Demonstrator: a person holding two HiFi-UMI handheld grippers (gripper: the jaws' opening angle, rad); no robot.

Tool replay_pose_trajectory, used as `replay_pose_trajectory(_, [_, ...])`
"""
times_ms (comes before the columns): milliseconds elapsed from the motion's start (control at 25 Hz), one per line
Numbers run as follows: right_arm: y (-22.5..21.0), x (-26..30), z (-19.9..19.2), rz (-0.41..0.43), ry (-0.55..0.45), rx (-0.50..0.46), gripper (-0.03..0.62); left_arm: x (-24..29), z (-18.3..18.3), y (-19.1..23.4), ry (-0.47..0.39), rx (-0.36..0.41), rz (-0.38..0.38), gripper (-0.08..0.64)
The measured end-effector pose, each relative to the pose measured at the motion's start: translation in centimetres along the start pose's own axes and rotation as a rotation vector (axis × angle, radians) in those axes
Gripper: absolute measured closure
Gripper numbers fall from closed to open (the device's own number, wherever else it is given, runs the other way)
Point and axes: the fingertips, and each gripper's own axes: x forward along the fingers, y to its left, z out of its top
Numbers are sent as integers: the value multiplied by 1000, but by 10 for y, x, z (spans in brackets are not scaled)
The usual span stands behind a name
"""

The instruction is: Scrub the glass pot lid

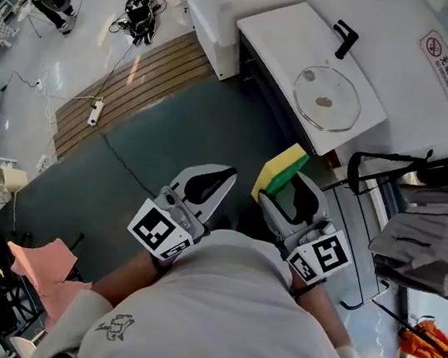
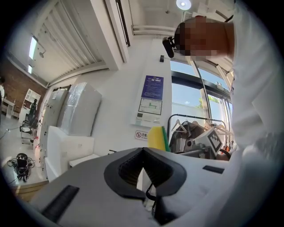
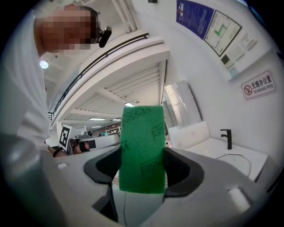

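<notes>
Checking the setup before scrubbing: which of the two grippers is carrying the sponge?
The right gripper: its fingers clamp the yellow-green sponge; the left gripper is shut and empty.

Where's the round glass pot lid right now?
In the head view the round glass pot lid lies flat at upper right on the white countertop, just below the black faucet, ahead of the yellow-and-green sponge held in the right gripper.
</notes>
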Motion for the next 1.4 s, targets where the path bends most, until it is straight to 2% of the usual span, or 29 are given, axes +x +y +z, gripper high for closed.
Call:
replay_pose_trajectory(120, [-33,16,8,20,9,0,298,31,0,20,1,-4,23,561])
replay_pose_trajectory(280, [-83,29,25,28,9,4,298,79,6,42,-26,-73,36,561])
replay_pose_trajectory(560, [-166,22,55,-4,-15,-3,298,166,9,47,-11,-50,-2,561])
replay_pose_trajectory(760, [-215,9,65,-46,-30,3,298,217,7,38,2,-43,-58,561])
replay_pose_trajectory(1040, [-265,-4,69,-152,-44,29,298,272,5,39,23,-43,-151,561])
replay_pose_trajectory(1400, [-326,18,88,-350,-84,46,298,343,10,81,53,-66,-344,561])
